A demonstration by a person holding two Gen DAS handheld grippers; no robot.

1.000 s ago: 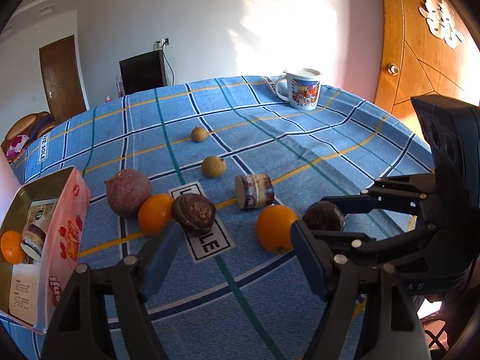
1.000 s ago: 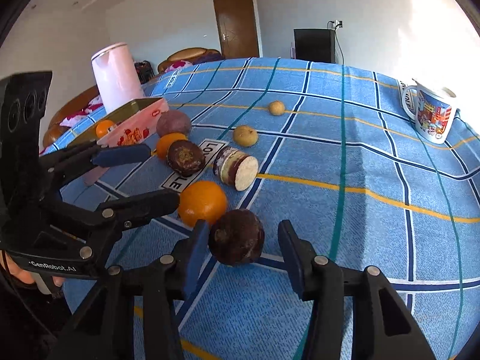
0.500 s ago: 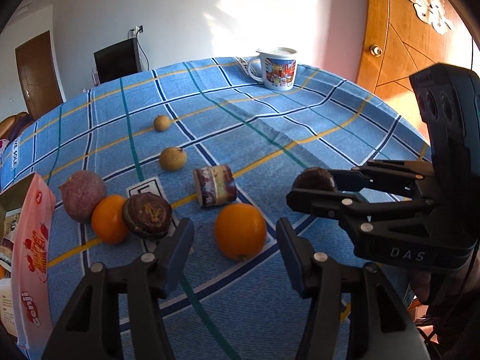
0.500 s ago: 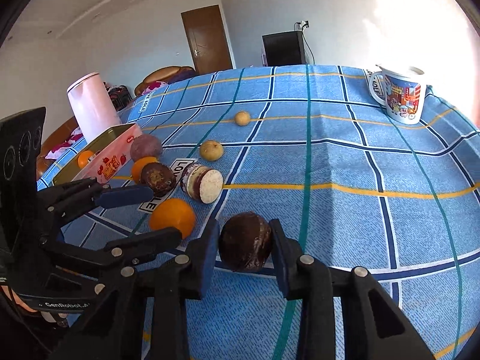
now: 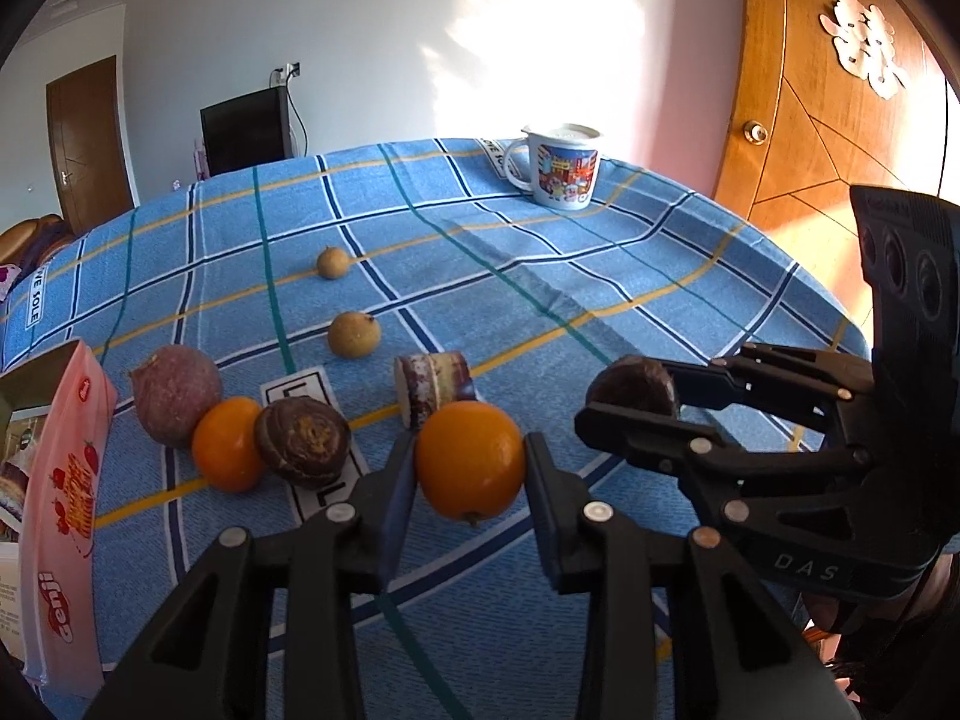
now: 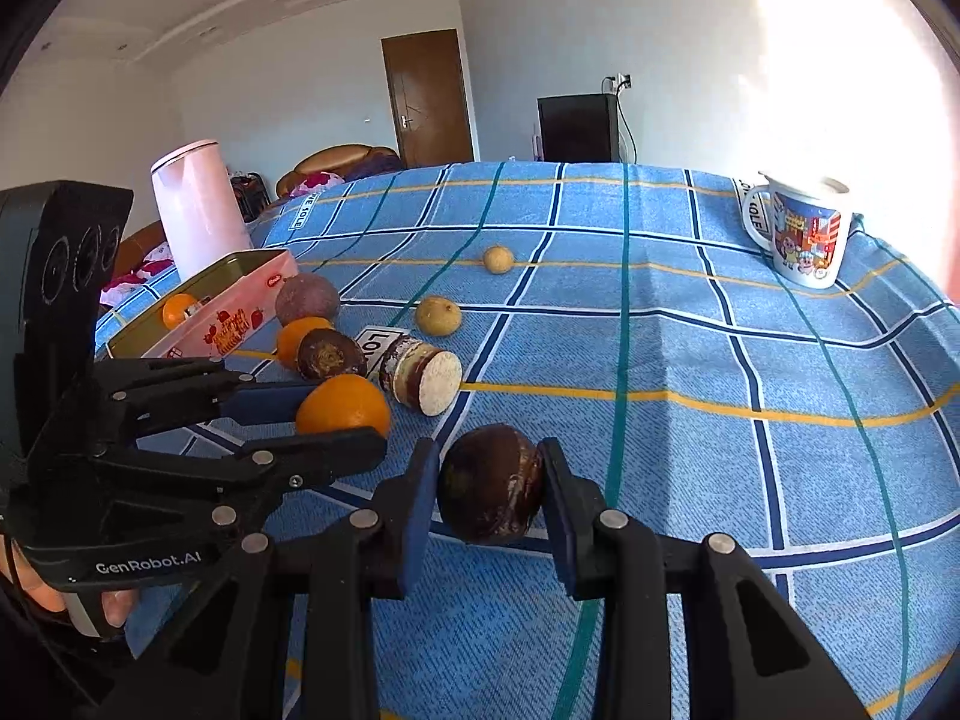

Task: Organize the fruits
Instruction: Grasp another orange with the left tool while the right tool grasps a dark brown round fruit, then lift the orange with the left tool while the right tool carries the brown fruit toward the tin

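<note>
The left gripper pinched an orange; the right gripper pinched a dark fruit. Only the right view showed the kettle.

Home: tablecloth, mug, kettle.

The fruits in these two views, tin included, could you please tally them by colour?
Orange fruits: 3
Dark brown fruits: 2
Small tan fruits: 2
Purplish fruit: 1
Total: 8
</note>
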